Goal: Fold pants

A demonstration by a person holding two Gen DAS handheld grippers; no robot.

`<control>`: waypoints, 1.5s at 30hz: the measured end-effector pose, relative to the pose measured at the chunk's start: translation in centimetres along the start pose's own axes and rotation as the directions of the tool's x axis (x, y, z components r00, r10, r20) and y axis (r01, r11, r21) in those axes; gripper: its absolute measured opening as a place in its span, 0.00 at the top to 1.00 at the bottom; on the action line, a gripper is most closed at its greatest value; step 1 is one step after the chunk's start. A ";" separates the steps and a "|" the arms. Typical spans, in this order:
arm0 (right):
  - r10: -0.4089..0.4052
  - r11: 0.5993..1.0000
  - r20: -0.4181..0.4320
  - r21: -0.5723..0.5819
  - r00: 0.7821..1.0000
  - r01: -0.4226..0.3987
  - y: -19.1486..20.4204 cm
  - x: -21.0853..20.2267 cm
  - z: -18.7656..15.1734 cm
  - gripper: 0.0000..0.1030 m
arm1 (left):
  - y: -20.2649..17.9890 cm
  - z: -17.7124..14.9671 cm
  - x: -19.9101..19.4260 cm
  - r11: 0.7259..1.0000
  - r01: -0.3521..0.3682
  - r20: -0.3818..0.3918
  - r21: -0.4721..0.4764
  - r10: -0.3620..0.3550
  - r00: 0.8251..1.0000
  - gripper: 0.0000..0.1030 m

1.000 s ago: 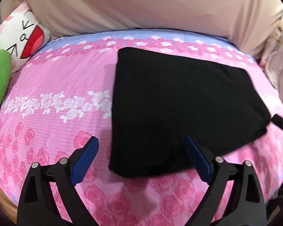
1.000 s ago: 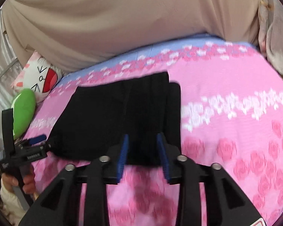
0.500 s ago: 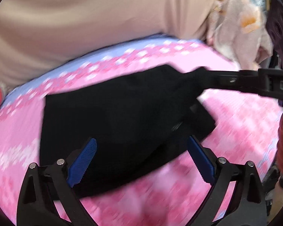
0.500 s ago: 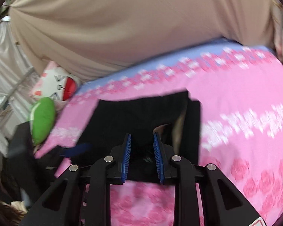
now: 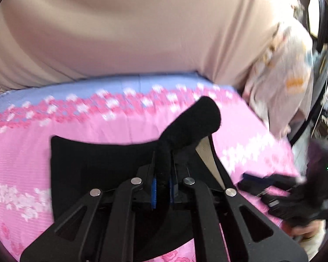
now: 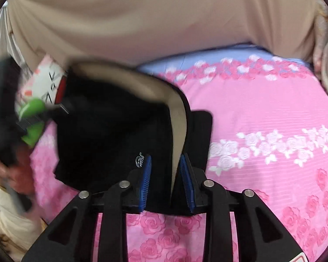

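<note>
1. Left wrist view: my left gripper [image 5: 163,187] has just snapped closed on a bunched roll of the black pants [image 5: 94,163]. The cloth rises between the blue pads and flops over at the top. The rest of the pants lies flat on the pink floral bedsheet [image 5: 98,128], its near edge hidden under the gripper frame.
2. At that view's right edge I see the right gripper [image 5: 273,187] only as a dark blur, with a bit of hand [image 5: 306,231] below it. I cannot read its jaws from here.
3. Right wrist view: at far left, the left gripper [image 6: 4,118] and the hand [image 6: 15,174] holding it are smeared by motion and partly cover a green and white cushion [image 6: 32,113].
4. This view shows what the other does not: my right gripper [image 6: 166,176] has just been opening. A lifted fold of the pants [image 6: 111,131], with its pale inner lining [image 6: 177,118], stands between the pads. The right pad appears to have a gap beside it; the left one's contact I cannot tell.
5. A small white logo [image 6: 139,159] sits on the cloth just beside the left pad.
6. A beige curtain [image 6: 153,17] fills the background.
</note>
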State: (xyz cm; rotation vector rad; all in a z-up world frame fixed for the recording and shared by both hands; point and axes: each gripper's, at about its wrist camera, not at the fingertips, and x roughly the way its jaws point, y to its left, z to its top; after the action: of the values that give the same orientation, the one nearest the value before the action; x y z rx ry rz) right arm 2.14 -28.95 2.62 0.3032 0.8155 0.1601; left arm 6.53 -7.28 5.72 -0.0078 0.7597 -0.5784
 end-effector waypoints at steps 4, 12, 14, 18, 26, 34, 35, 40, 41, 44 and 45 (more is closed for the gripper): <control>-0.021 0.997 -0.020 -0.068 1.000 0.020 1.0 4.0 1.6 0.49 | 0.4 0.5 -1.1 1.000 -0.010 0.024 -0.006 0.010 1.000 0.94; 0.001 0.995 0.021 -0.097 1.000 0.001 2.5 4.4 4.1 0.96 | -0.6 0.2 -2.2 1.000 0.011 0.040 0.023 -0.012 0.999 0.94; 0.036 0.998 0.051 -0.061 0.998 -0.033 1.3 2.9 4.7 0.96 | -1.9 -0.4 -2.1 0.998 0.054 0.026 0.043 -0.055 0.998 0.94; -0.009 1.000 -0.077 0.028 0.997 0.011 -2.8 7.3 2.7 0.93 | -4.5 -4.1 3.1 0.992 0.114 -0.130 0.061 -0.105 0.986 0.91; -0.002 0.980 0.101 0.199 0.995 -0.019 -5.1 -1.9 1.6 0.65 | -2.3 -8.2 0.5 0.999 0.033 -0.102 0.021 -0.030 0.994 0.23; 0.029 0.996 -0.031 0.083 0.999 -0.026 0.7 1.9 -1.3 0.42 | 3.5 -8.1 -2.2 0.974 -0.209 -0.083 -0.086 0.202 0.976 0.17; -0.023 0.998 -0.043 0.055 0.999 0.025 1.2 2.7 -1.7 0.53 | 4.0 -8.3 -1.9 0.970 -0.228 -0.096 -0.091 0.219 0.971 0.17; -0.036 0.999 0.050 0.004 0.998 0.036 3.0 0.0 0.3 0.89 | 5.4 -9.0 -0.5 0.950 -0.293 -0.148 -0.109 0.276 0.950 0.17; -0.037 0.999 0.072 -0.022 0.997 0.039 3.4 -0.8 0.8 0.89 | 5.5 -9.2 -0.4 0.946 -0.307 -0.145 -0.104 0.291 0.946 0.17; -0.092 0.996 0.000 -0.010 0.996 0.092 1.5 1.8 0.0 0.85 | 5.8 -9.7 0.0 0.936 -0.340 -0.147 -0.089 0.326 0.934 0.17; -0.117 0.993 -0.049 0.001 0.992 0.117 0.6 3.5 -0.7 0.80 | 6.1 -9.7 0.5 0.933 -0.349 -0.156 -0.091 0.333 0.930 0.17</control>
State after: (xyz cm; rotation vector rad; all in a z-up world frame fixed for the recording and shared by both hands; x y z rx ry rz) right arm 3.99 -27.34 -0.01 0.2553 0.8797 0.0563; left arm 3.48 -0.47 -2.97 0.0566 0.9055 -0.2016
